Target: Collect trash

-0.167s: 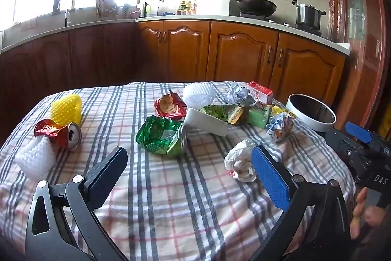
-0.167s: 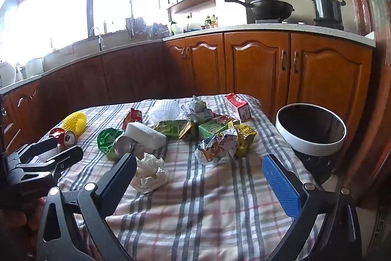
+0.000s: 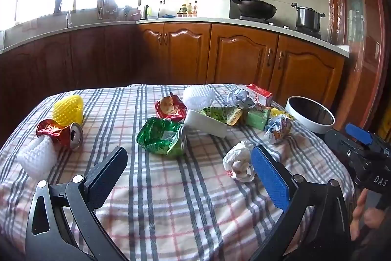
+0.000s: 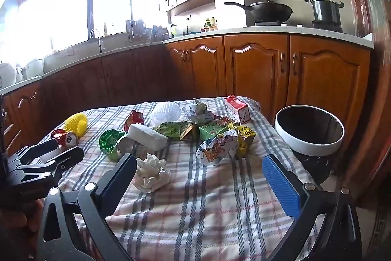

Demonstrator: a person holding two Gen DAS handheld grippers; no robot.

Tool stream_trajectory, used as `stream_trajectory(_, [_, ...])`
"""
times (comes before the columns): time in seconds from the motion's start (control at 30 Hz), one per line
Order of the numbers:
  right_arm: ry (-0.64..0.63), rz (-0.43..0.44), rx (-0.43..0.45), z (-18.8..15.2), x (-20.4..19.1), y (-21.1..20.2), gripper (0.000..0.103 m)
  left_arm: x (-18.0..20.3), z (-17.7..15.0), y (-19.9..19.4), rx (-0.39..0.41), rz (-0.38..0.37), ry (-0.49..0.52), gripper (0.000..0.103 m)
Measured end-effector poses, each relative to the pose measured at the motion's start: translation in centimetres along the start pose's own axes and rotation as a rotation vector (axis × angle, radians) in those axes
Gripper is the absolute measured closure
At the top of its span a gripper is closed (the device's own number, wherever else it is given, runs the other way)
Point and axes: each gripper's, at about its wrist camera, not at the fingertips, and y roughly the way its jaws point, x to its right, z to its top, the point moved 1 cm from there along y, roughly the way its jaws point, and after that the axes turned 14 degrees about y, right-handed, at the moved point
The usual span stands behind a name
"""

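Trash lies on a plaid tablecloth (image 3: 171,199): a crumpled white tissue (image 3: 238,162), a crushed green can (image 3: 161,136), a crushed red can (image 3: 61,133), a red snack wrapper (image 3: 169,107), yellow (image 3: 68,109) and white (image 3: 198,94) foam nets, cartons and wrappers. The bin (image 4: 309,130) with a white rim stands beside the table's right edge. My left gripper (image 3: 188,163) is open and empty above the near table, the tissue by its right finger. My right gripper (image 4: 199,168) is open and empty, the tissue (image 4: 151,173) by its left finger.
A white dish (image 3: 205,122) lies tipped among the trash. Wooden kitchen cabinets (image 3: 239,58) run behind the table, with a wok (image 3: 254,7) and pot (image 3: 308,16) on the stove. The right gripper shows at the right edge of the left wrist view (image 3: 361,146).
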Motion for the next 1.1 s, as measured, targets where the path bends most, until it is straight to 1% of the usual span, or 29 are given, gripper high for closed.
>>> stream_trajectory(0.03, [0.007, -0.006, -0.029, 0.48, -0.06, 0.57, 0.0, -0.05, -0.05, -0.18, 0.001, -0.001, 0.001, 0.0])
stream_trajectory(0.1, [0.007, -0.006, -0.026, 0.29, -0.39, 0.2, 0.0, -0.1, 0.11, 0.2, -0.008, -0.004, 0.006, 0.0])
stream_trajectory(0.17, [0.021, 0.006, -0.047, 1.02, 0.44, 0.3, 0.0, -0.12, 0.1, 0.08, -0.004, -0.005, 0.011, 0.0])
stream_trajectory(0.3, [0.03, 0.006, -0.047, 1.1, 0.46, -0.07, 0.0, 0.3, 0.31, 0.14, -0.002, -0.008, 0.023, 0.0])
stream_trajectory(0.47, [0.047, -0.016, -0.051, 0.92, 0.42, 0.27, 0.0, 0.52, 0.4, 0.37, -0.005, -0.011, 0.031, 0.0])
stream_trajectory(0.57, [0.048, -0.019, -0.049, 1.05, 0.46, 0.22, 0.0, 0.29, 0.44, 0.57, -0.006, -0.016, 0.022, 0.0])
stream_trajectory(1.1, [0.031, -0.006, -0.023, 0.93, 0.01, 0.18, 0.0, 0.45, 0.39, 0.57, 0.004, -0.002, 0.022, 0.0])
